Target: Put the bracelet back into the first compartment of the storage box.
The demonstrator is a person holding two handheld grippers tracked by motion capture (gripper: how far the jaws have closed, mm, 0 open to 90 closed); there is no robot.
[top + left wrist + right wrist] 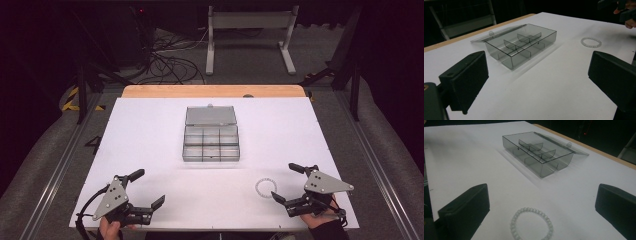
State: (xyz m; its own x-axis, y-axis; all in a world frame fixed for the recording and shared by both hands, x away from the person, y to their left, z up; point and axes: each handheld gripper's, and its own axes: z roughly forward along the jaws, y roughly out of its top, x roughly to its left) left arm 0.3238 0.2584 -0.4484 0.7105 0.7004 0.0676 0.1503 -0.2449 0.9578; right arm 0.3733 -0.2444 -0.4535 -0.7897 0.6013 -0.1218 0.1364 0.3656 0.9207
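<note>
A clear grey compartment box [211, 142] lies in the middle of the white table with its lid [210, 115] folded flat behind it; its cells look empty. A pale bead bracelet [265, 187] lies flat near the front right. My right gripper [287, 182] stands open just right of the bracelet, and in the right gripper view the bracelet [532, 224] sits between the wide jaws, untouched. My left gripper [147, 188] is open at the front left, nothing between its jaws. The left gripper view looks at the box [521, 44] and the bracelet [591, 42].
The white board [150, 125] ends in a wooden strip [213, 91] at the far side. Beyond it stand a metal frame [250, 35] and loose cables [170, 62] on the floor. Metal rails [55, 170] run along both sides of the table.
</note>
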